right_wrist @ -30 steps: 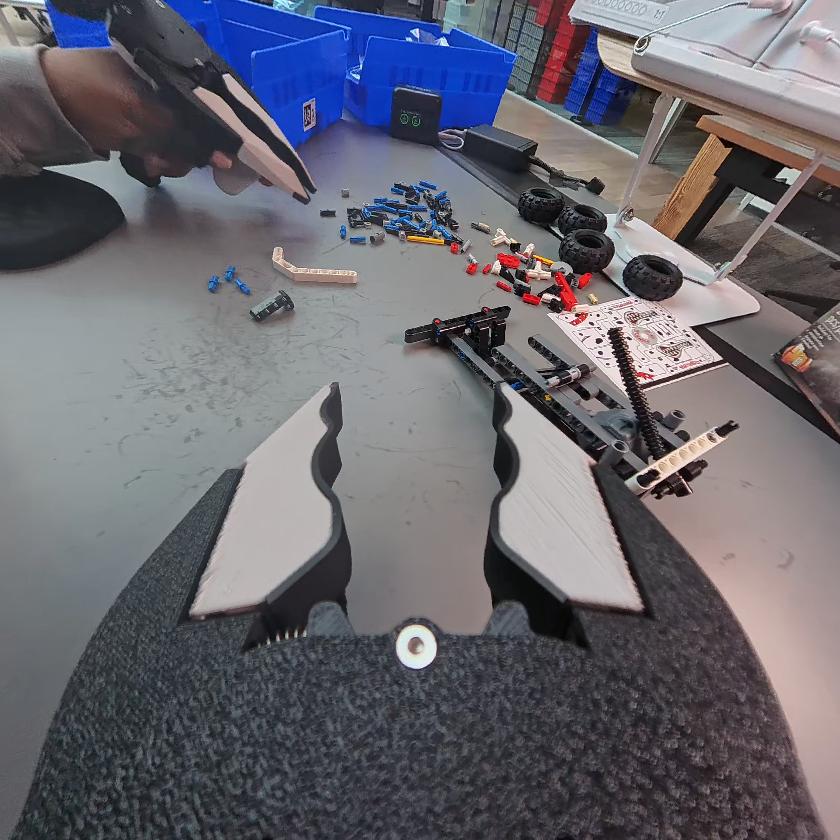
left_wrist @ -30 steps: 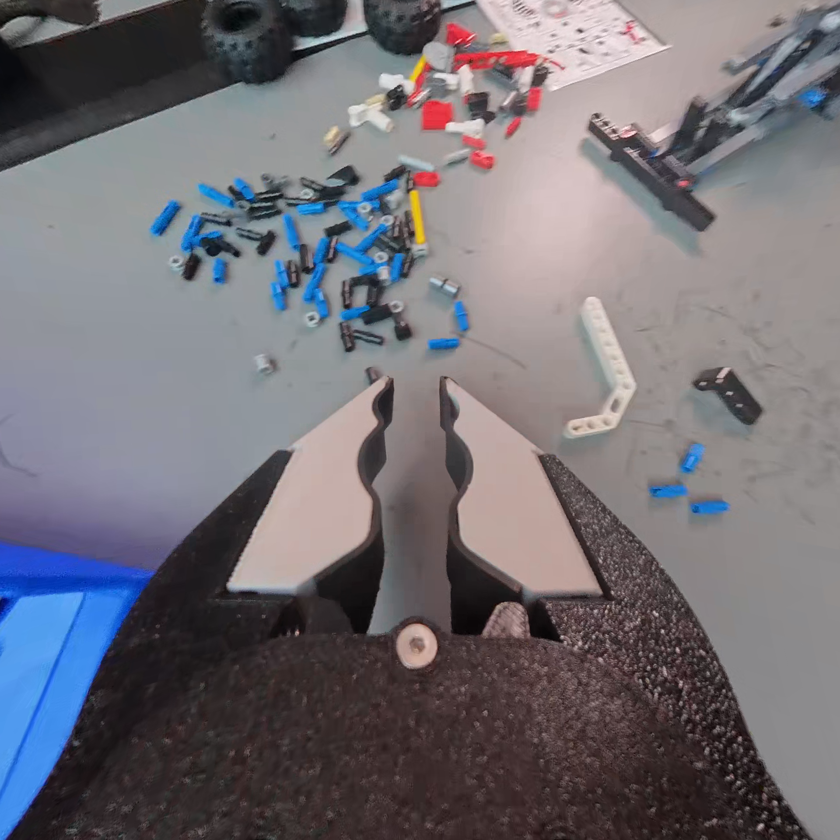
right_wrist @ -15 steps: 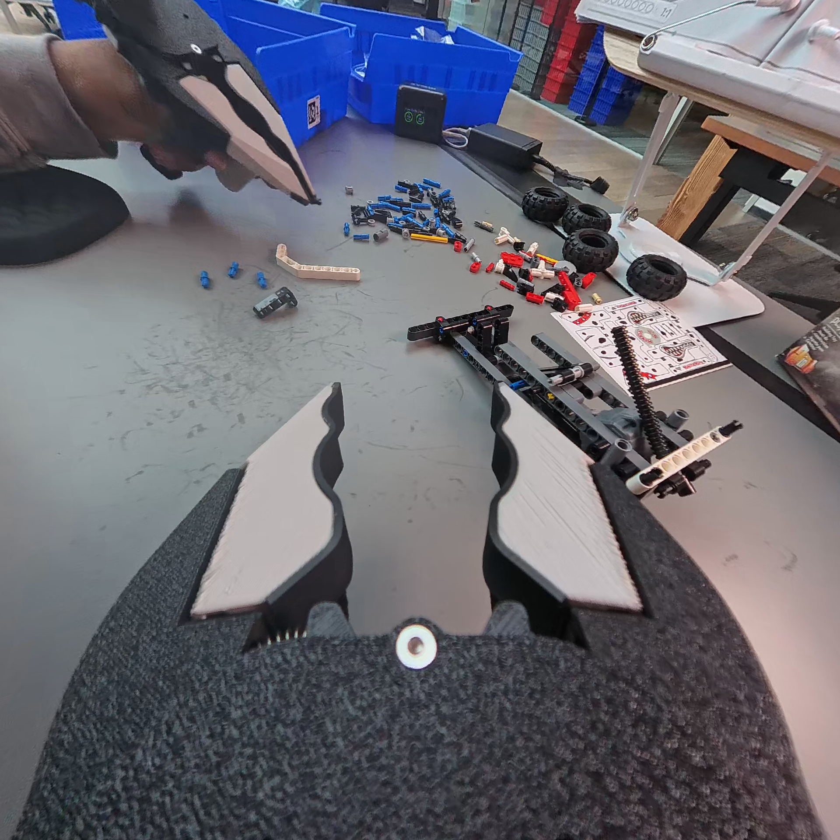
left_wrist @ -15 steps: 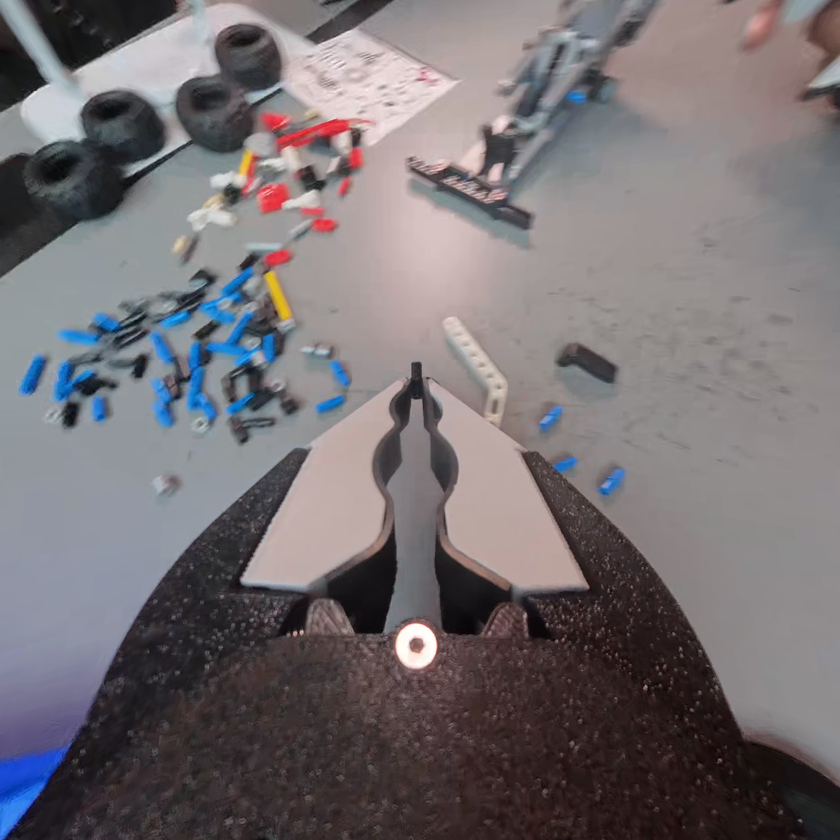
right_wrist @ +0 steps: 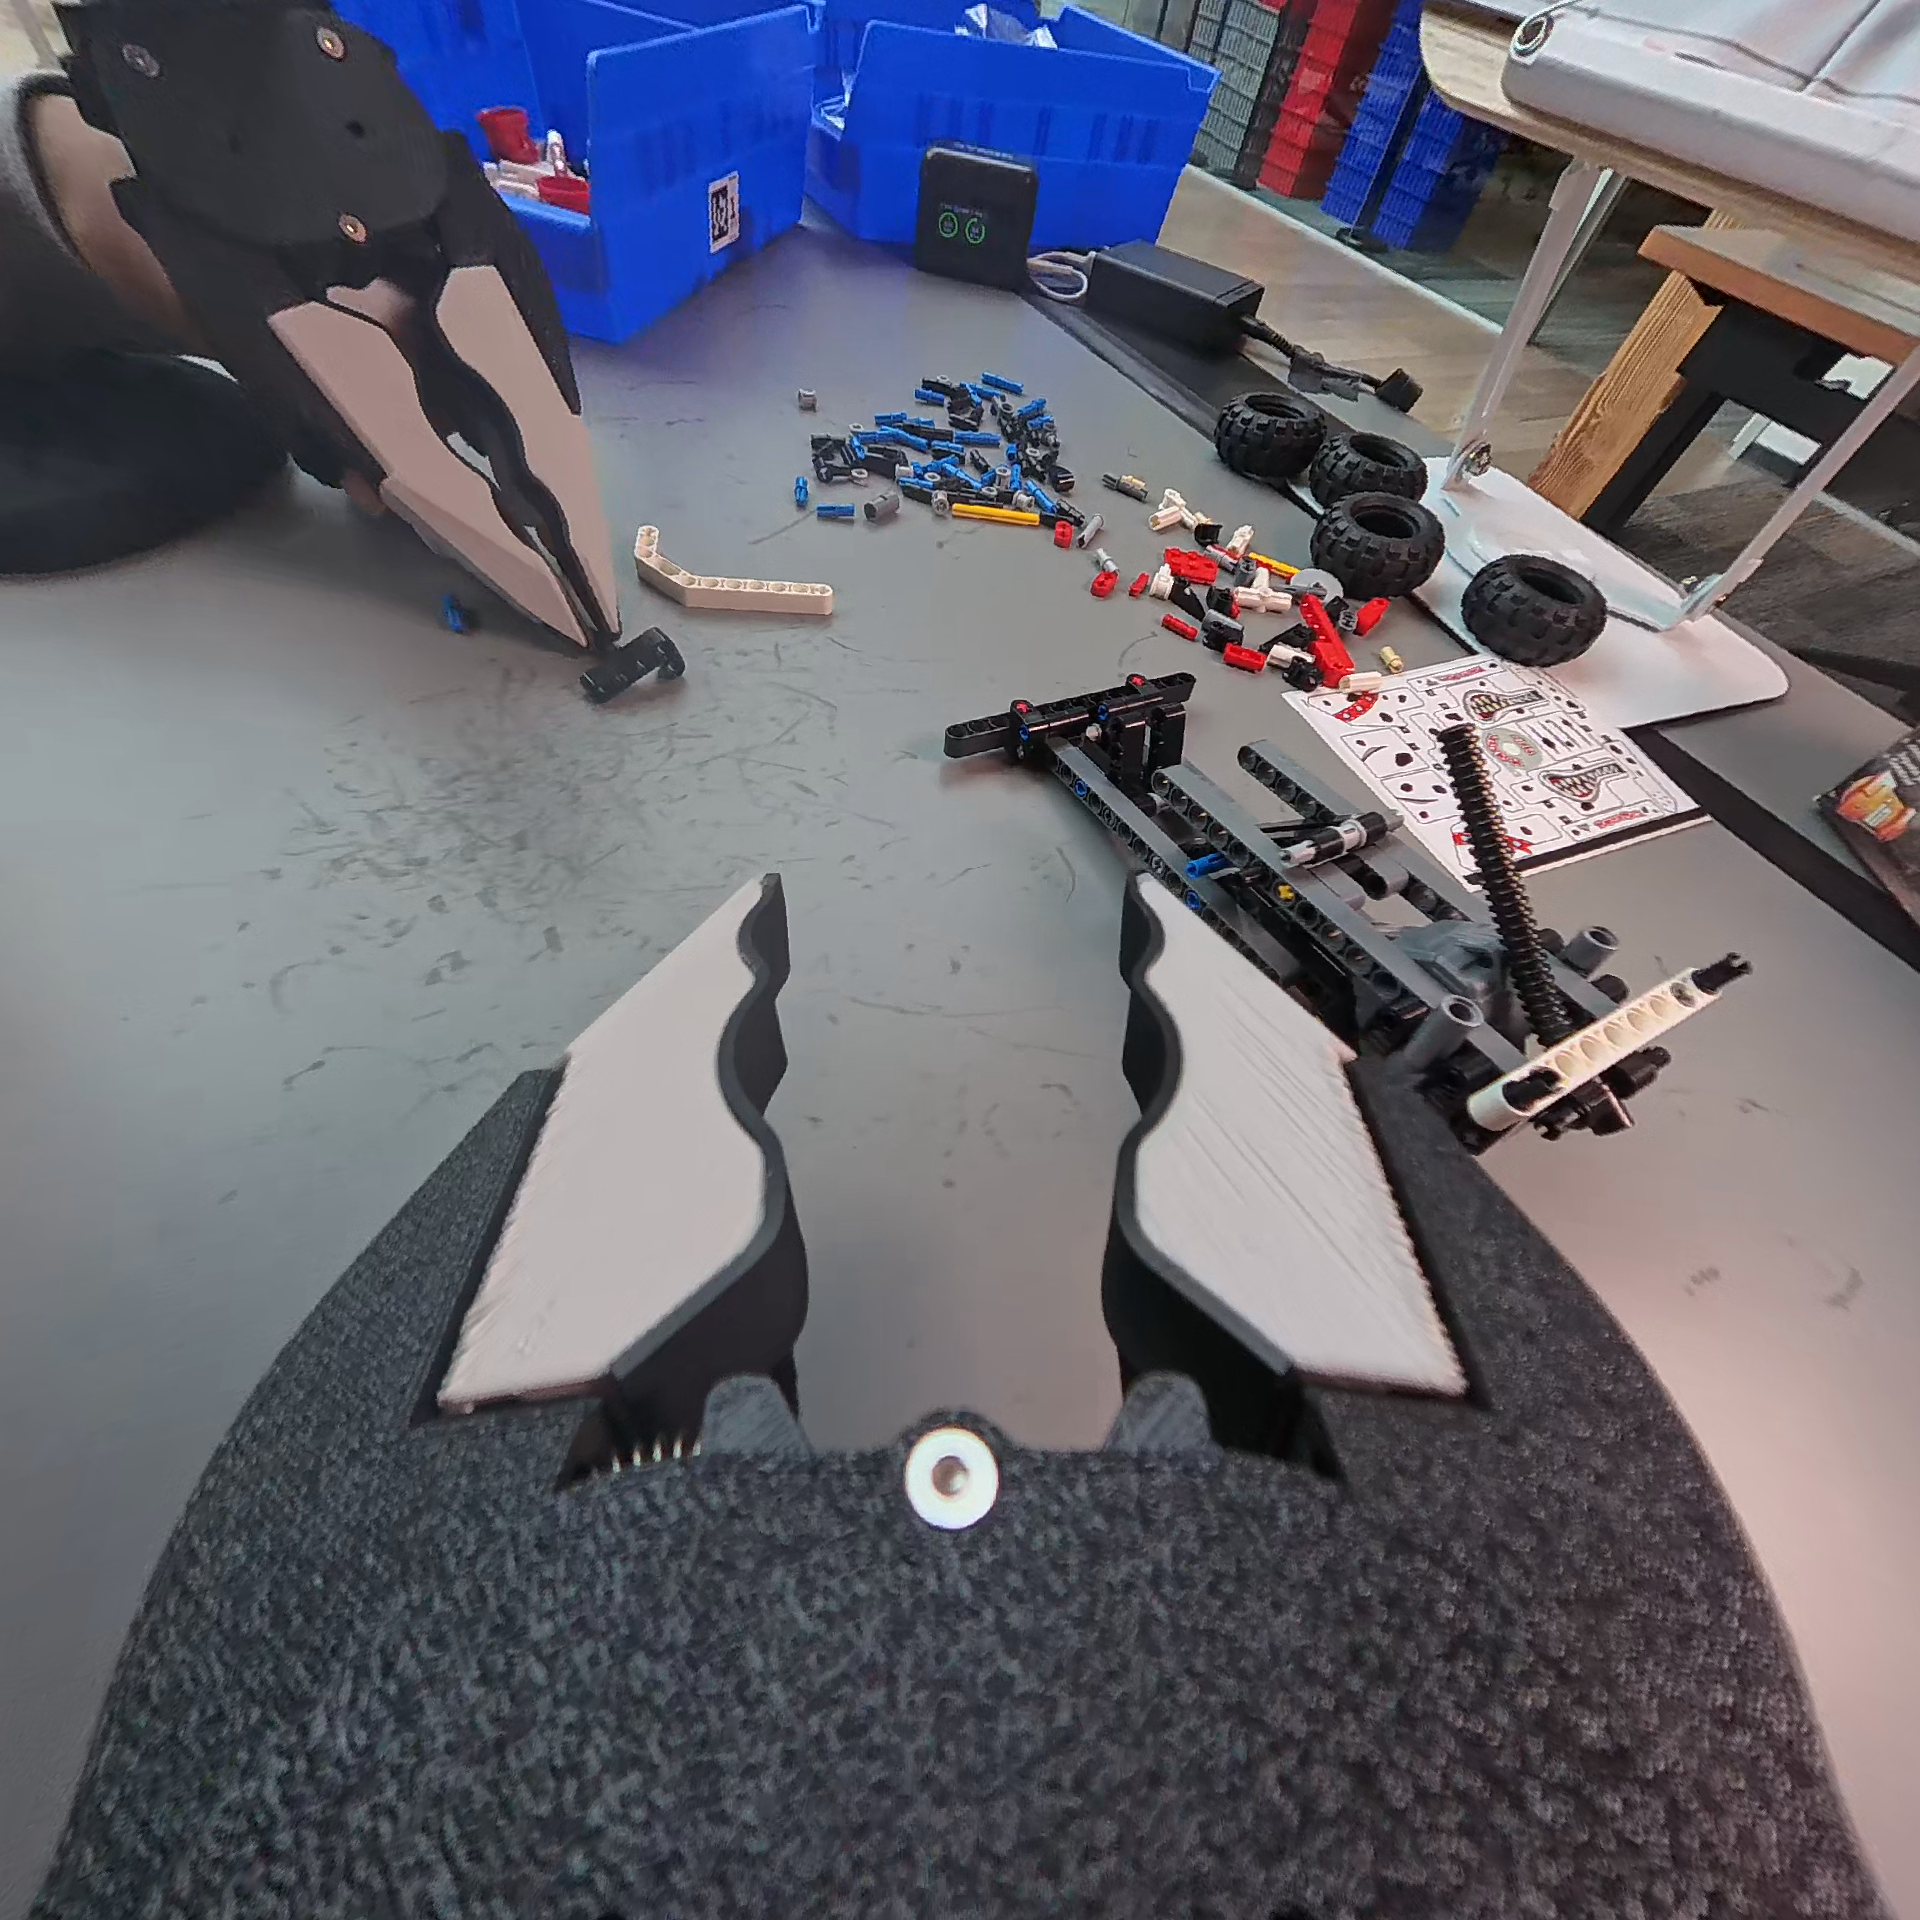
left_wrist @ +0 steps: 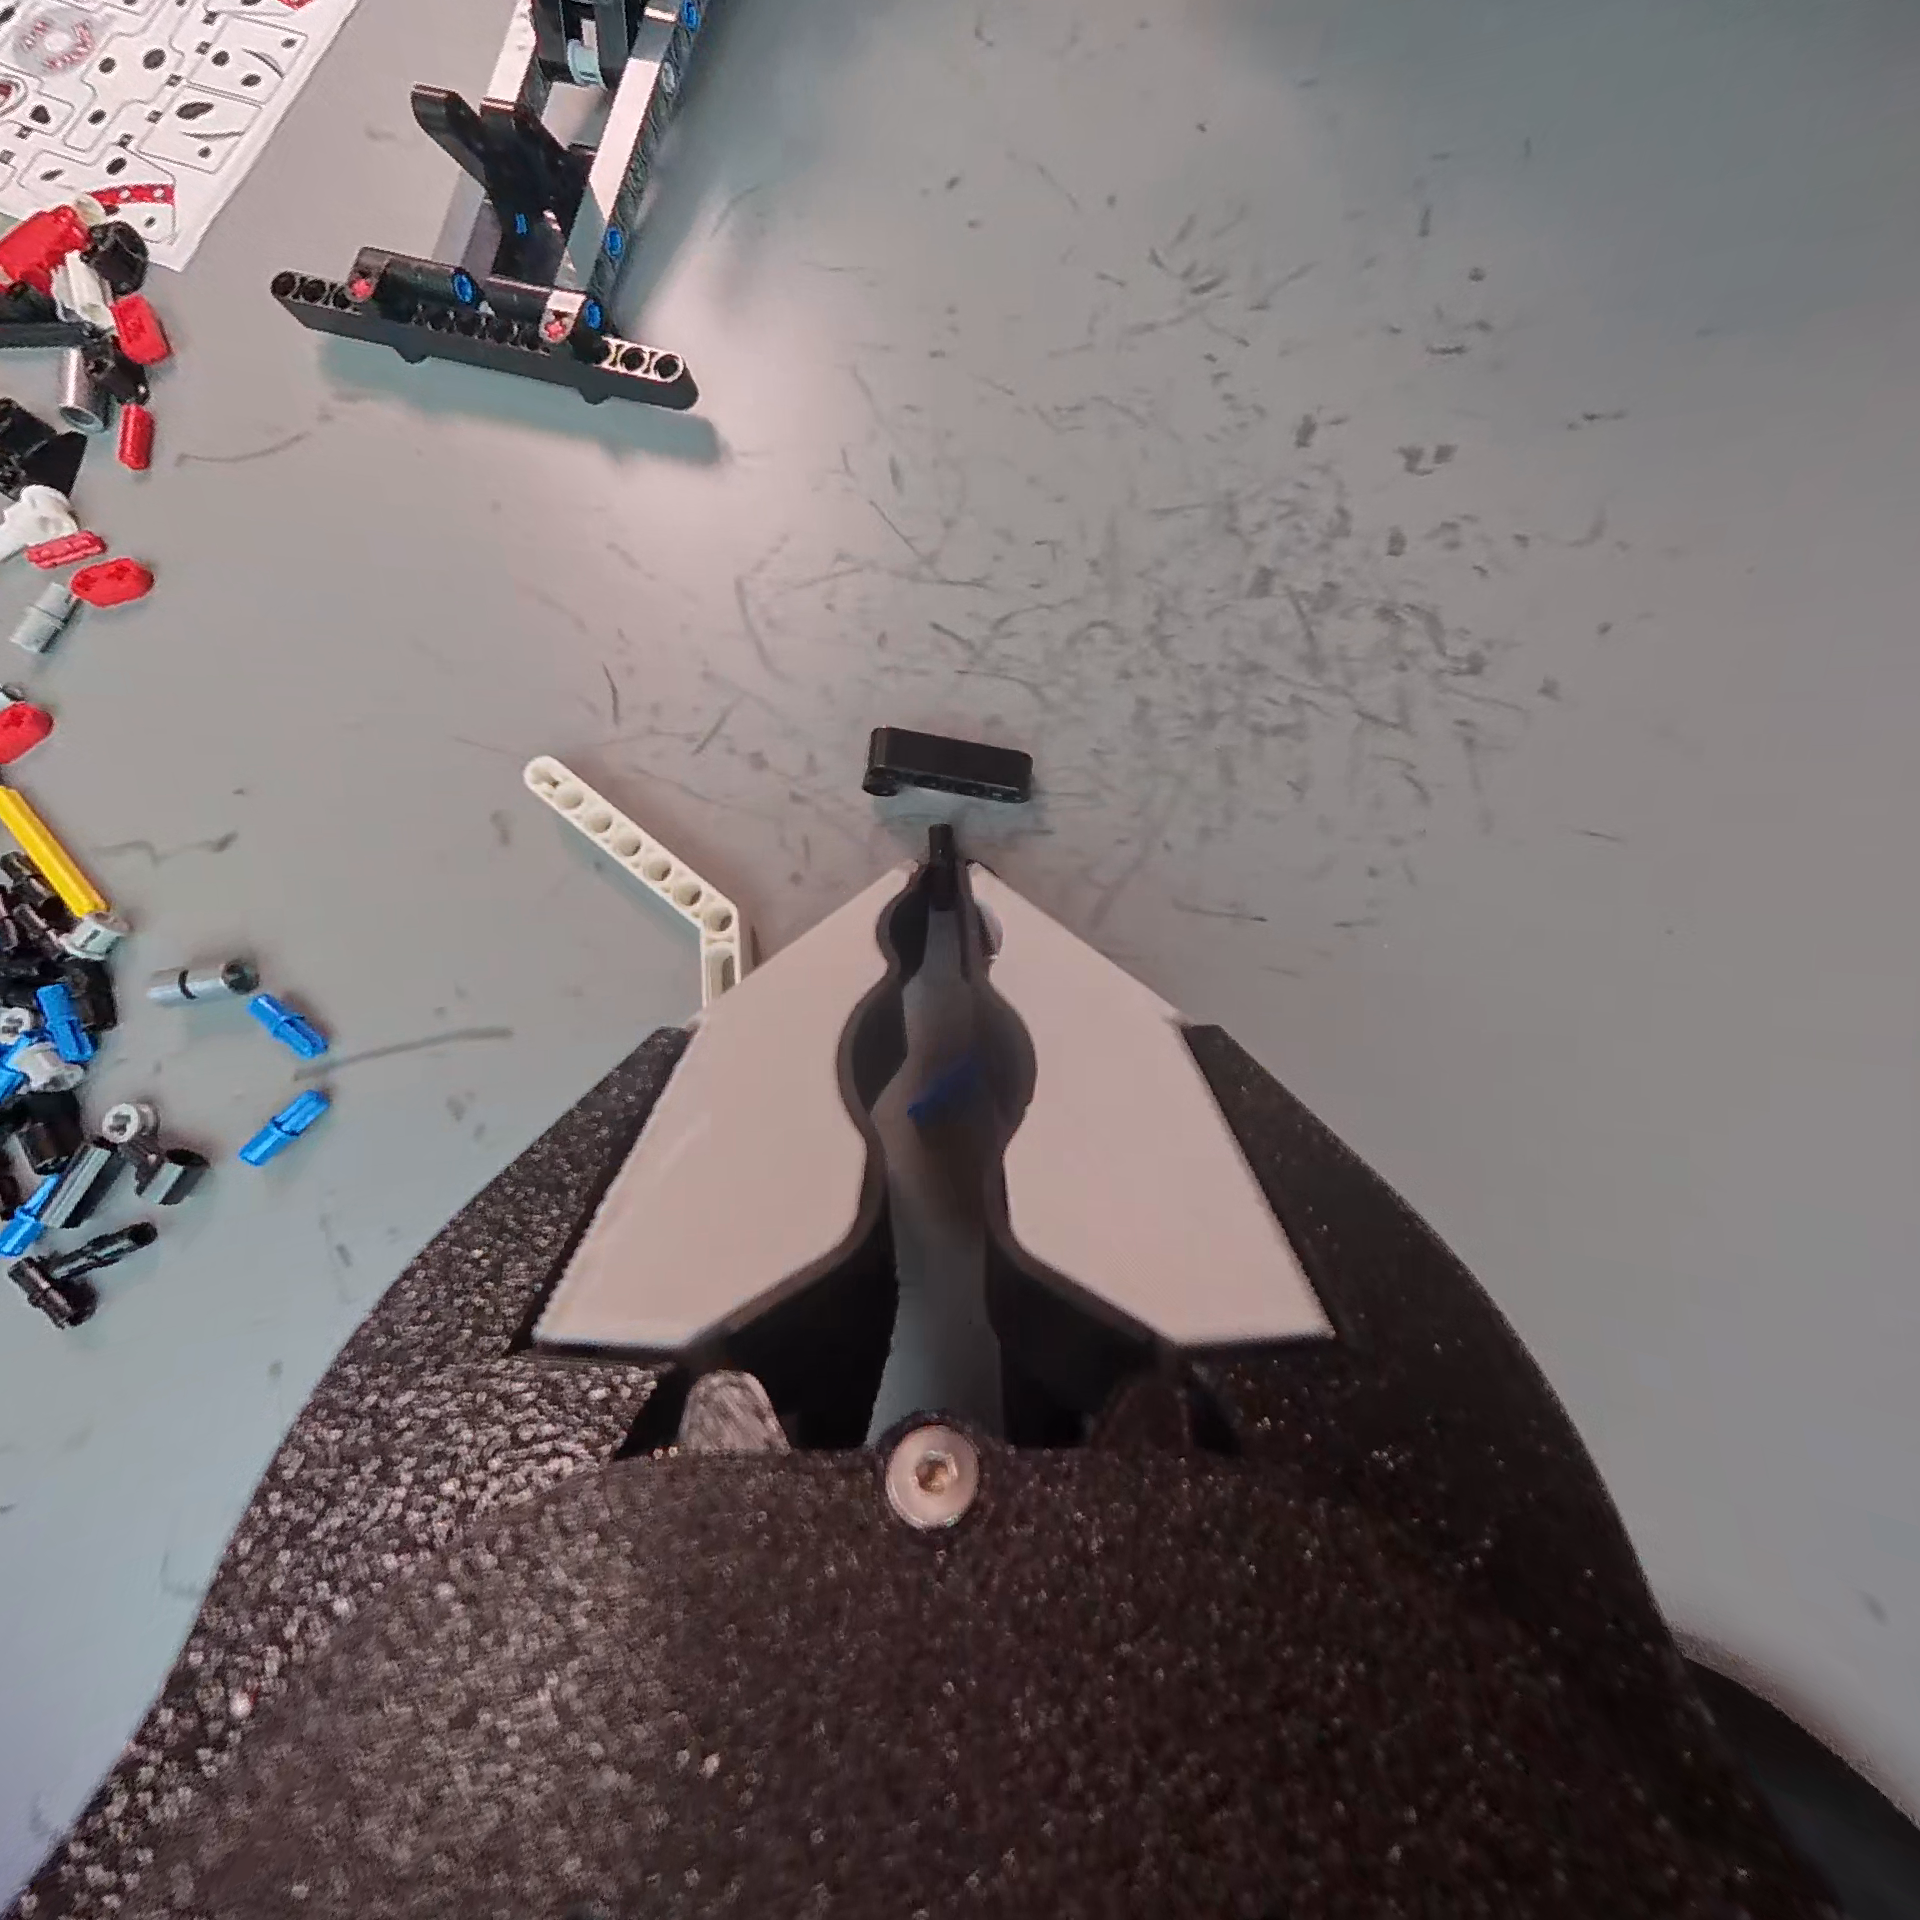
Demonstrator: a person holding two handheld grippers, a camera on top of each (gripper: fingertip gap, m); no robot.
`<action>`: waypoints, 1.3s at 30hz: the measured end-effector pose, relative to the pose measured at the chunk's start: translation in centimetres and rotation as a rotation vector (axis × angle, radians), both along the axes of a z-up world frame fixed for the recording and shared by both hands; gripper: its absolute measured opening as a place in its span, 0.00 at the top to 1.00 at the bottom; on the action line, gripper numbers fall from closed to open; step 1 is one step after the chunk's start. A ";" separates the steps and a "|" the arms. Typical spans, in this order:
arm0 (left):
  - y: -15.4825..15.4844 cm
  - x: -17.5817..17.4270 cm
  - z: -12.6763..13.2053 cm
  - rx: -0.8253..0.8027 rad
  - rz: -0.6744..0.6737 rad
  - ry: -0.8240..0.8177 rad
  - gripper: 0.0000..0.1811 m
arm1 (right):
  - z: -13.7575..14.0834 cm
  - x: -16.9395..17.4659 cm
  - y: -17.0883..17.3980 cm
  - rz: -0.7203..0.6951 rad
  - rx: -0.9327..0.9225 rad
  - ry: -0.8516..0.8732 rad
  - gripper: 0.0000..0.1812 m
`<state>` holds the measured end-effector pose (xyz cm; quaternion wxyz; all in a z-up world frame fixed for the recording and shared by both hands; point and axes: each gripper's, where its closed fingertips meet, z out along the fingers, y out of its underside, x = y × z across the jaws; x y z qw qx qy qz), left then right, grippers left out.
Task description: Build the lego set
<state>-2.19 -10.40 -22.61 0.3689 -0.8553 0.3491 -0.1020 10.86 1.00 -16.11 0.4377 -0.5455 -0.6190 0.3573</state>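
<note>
My left gripper is shut on a small black pin that sticks out past its tips. The pin's end sits just short of a short black beam lying on the grey table. The right wrist view shows that gripper tilted down at the same black beam. My right gripper is open and empty, low over the table, just left of the partly built dark chassis. The chassis also shows in the left wrist view. A white angled beam lies left of the left gripper.
Loose blue, black and red pins lie scattered at the back. Several black tyres and a sticker sheet are at the right. Blue bins, a black power brick and a small black device stand at the far edge. About 20 cm separates my left fingertips from my right.
My left gripper closed on the black pin, swung right away from the pile and came down to the short black beam. My right gripper barely moved.
</note>
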 end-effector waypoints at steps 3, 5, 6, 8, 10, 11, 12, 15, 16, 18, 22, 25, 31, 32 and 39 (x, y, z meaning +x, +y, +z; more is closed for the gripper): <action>0.1 0.0 0.3 0.010 0.012 -0.024 0.94 | -0.2 -0.1 -0.1 0.003 0.000 -0.007 0.65; 0.6 -0.4 1.5 0.042 0.053 -0.082 0.92 | -0.3 -0.1 -0.1 0.003 -0.001 -0.009 0.65; 0.9 -0.9 2.1 0.058 0.082 -0.113 0.90 | -0.3 -0.1 -0.1 0.003 -0.001 -0.009 0.65; 1.4 -2.6 2.9 0.079 0.151 -0.136 0.88 | -0.2 -0.1 -0.2 0.002 -0.002 -0.008 0.65; 1.4 -4.2 2.6 0.070 0.199 -0.130 0.86 | -0.2 -0.1 -0.2 0.004 -0.003 -0.007 0.65; 1.4 -4.9 2.3 0.057 0.218 -0.123 0.85 | -0.3 -0.2 -0.2 0.005 -0.004 -0.009 0.65; 1.3 -5.3 1.8 0.041 0.229 -0.114 0.85 | -0.3 -0.2 -0.3 0.007 -0.005 -0.010 0.65; 1.1 -5.9 0.8 0.016 0.239 -0.079 0.85 | -0.5 -0.2 -0.4 0.012 -0.006 -0.014 0.65; 1.2 -5.9 0.8 0.020 0.235 -0.078 0.85 | -0.5 -0.3 -0.4 0.013 -0.005 -0.014 0.65; 1.2 -5.8 0.8 0.016 0.230 -0.075 0.85 | -0.4 -0.3 -0.5 0.014 -0.003 -0.014 0.65; 1.2 -5.7 0.8 0.011 0.222 -0.084 0.85 | -0.3 -0.2 -0.5 0.014 -0.006 -0.008 0.65; 1.0 -5.5 0.8 -0.002 0.201 -0.098 0.85 | -0.3 -0.2 -0.5 0.016 -0.007 -0.007 0.65; 0.7 -5.4 0.8 -0.021 0.193 -0.123 0.85 | -0.4 -0.3 -0.6 0.020 -0.009 -0.010 0.65; 0.7 -5.4 0.6 -0.029 0.193 -0.113 0.85 | -0.4 -0.3 -0.6 0.020 -0.009 -0.011 0.65; 0.7 -5.9 -0.1 -0.031 0.194 -0.048 0.95 | -0.5 -0.4 -0.6 0.022 -0.009 -0.013 0.65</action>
